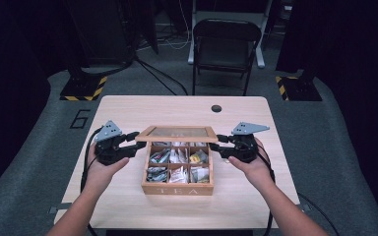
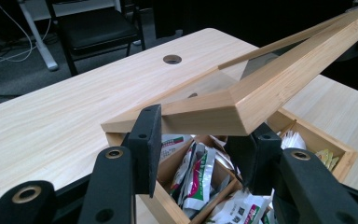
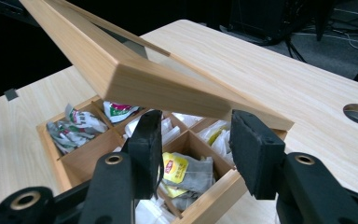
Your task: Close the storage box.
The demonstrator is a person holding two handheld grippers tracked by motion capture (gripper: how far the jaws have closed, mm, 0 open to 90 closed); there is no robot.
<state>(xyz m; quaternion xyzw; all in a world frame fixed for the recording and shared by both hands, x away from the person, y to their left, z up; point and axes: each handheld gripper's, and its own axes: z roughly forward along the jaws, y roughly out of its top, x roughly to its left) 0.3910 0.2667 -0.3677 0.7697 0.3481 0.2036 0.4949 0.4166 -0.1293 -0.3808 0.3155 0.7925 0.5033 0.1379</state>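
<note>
From above we see the tea box (image 1: 177, 189) mid-bench (image 1: 128, 110), its lid (image 1: 179, 132) half up. Our left tongs (image 1: 139, 141) grip the lid's left corner. Along the right tongs (image 3: 196, 140), the jaws stand apart under the lid (image 3: 135, 79), not pressing it.

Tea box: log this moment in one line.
lid: half-raised | left tool: gripping lid corner | right tool: open under lid | tea box: sachets inside

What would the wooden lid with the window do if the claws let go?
The wooden-framed lid with a clear window is raised at a slant over the wooden tea box, so it would probably drop shut. It looks stiff. Its window pane might crack if it slammed.
</note>
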